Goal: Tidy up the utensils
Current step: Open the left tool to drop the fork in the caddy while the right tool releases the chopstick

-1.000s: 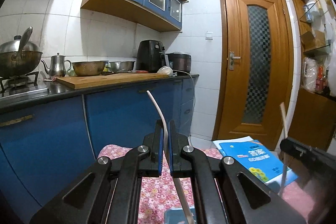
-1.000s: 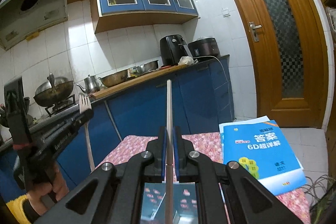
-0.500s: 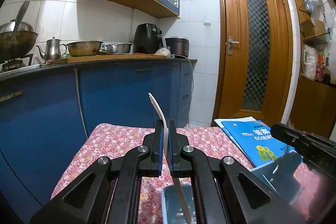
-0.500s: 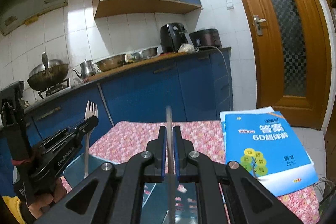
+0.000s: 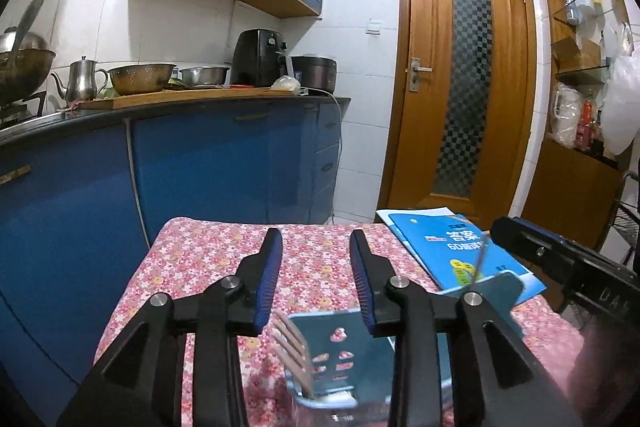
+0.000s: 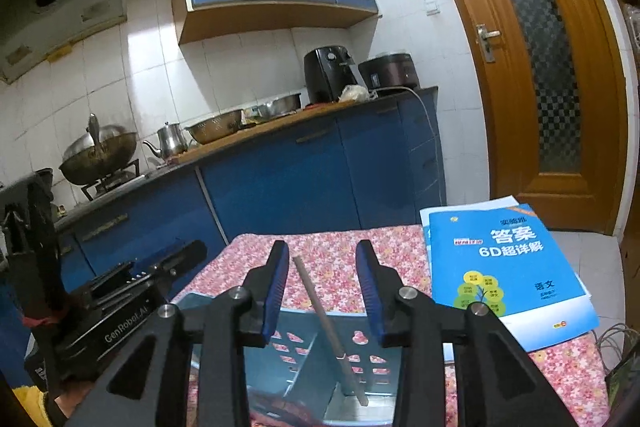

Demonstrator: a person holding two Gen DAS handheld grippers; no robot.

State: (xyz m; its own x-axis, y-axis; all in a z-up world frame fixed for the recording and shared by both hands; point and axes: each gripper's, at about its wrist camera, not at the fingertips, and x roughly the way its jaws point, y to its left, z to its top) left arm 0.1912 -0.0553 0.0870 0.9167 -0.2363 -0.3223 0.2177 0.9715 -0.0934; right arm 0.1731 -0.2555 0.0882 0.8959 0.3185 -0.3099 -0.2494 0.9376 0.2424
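Note:
A blue plastic utensil holder (image 5: 340, 359) with heart cut-outs stands on the flowered table; it also shows in the right wrist view (image 6: 320, 363). My left gripper (image 5: 316, 247) is open above it. A fork (image 5: 294, 351) stands in the holder, tines up, free of the fingers. My right gripper (image 6: 322, 259) is open above the holder. A thin wooden stick, like a chopstick (image 6: 328, 323), leans in the holder between the open fingers, touching neither. The right gripper's body (image 5: 560, 263) shows at the right of the left view, and the left gripper's body (image 6: 120, 299) at the left of the right view.
A blue book (image 6: 500, 267) lies on the flowered tablecloth (image 5: 200, 259) at the right. Behind are blue kitchen cabinets (image 5: 200, 163) with a wok, kettle, bowls and an air fryer on the counter, and a wooden door (image 5: 464, 87).
Both grippers came down over the holder and opened. The fork left my left gripper and the stick left my right gripper; both now stand in the holder.

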